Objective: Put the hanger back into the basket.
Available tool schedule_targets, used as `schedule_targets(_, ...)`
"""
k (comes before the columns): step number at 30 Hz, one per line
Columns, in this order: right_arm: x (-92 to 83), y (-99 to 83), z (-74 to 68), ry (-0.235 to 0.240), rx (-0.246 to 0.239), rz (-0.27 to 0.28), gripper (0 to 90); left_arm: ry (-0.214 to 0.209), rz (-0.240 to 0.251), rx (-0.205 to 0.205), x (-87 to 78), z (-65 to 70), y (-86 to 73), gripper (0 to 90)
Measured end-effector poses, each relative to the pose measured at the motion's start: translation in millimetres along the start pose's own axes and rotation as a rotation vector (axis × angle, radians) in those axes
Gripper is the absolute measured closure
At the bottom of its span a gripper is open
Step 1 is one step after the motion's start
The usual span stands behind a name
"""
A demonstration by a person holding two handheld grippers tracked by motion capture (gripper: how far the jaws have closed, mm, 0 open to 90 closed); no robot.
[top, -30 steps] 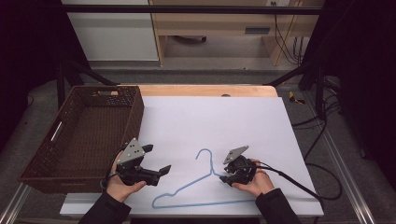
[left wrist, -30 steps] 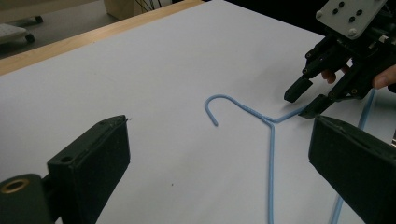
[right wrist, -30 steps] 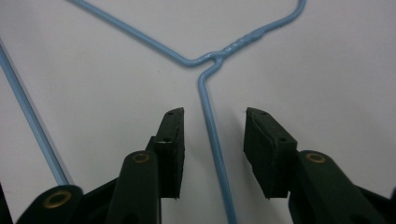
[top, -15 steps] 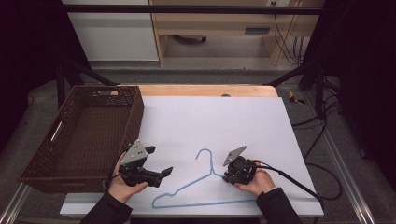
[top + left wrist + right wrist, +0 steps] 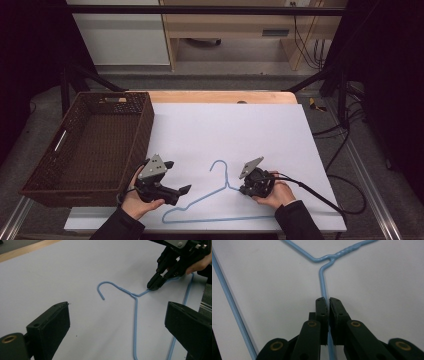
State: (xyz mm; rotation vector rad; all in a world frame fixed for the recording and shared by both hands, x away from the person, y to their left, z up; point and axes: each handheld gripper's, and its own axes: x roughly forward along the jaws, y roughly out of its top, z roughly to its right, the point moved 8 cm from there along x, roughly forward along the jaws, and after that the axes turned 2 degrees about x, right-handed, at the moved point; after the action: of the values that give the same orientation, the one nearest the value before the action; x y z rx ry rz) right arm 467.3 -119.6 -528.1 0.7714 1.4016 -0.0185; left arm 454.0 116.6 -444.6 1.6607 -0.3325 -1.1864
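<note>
A light blue wire hanger (image 5: 226,177) lies flat on the white table top (image 5: 225,130), its hook pointing away from me. My right gripper (image 5: 243,190) is down on the table; its jaws have just been closing and are now shut on the hanger's right shoulder wire (image 5: 322,282), close to the twisted neck. The right gripper view has the wire running between the pads (image 5: 328,301). My left gripper (image 5: 178,176) is open, held just left of the hanger with nothing between its jaws. From the left gripper view (image 5: 117,315), the hanger (image 5: 136,315) lies ahead with the right gripper (image 5: 153,286) pinching it.
A dark brown wicker basket (image 5: 145,130) stands empty at the table's left, right beside my left hand. A black cable (image 5: 320,197) trails from the right gripper over the table's right edge. Metal frame bars rise behind the table.
The right gripper's jaws have closed onto the hanger's shoulder wire. The left gripper has edged slightly right, toward the hanger.
</note>
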Motion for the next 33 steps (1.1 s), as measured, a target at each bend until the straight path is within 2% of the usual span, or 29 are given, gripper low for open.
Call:
schedule_targets(6,-0.3,0.2,-0.3,-0.003,-0.025,0.011,87.4,-0.028,-0.036,0.007,9.4,7.5,-4.5,5.8)
schedule_targets(13,-3.1,0.6,-1.4,0.004,-0.021,0.018,87.6,-0.055,-0.077,0.022,19.0,14.5,-9.4,7.1)
schedule_targets(14,-5.2,1.8,-1.6,0.005,-0.024,0.032,87.6,-0.064,-0.097,0.026,23.1,17.5,-11.6,7.3)
schedule_targets(24,-16.9,5.9,-1.6,0.001,-0.032,0.083,87.6,-0.102,-0.184,0.063,38.9,28.5,-17.8,10.6)
schedule_targets(31,-21.4,7.0,-2.0,-0.007,-0.027,0.097,87.6,-0.11,-0.233,0.087,48.8,30.3,-19.7,13.3)
schedule_targets(33,-23.3,7.9,-2.1,-0.011,-0.04,0.104,87.6,-0.108,-0.252,0.096,53.1,29.9,-20.2,15.3)
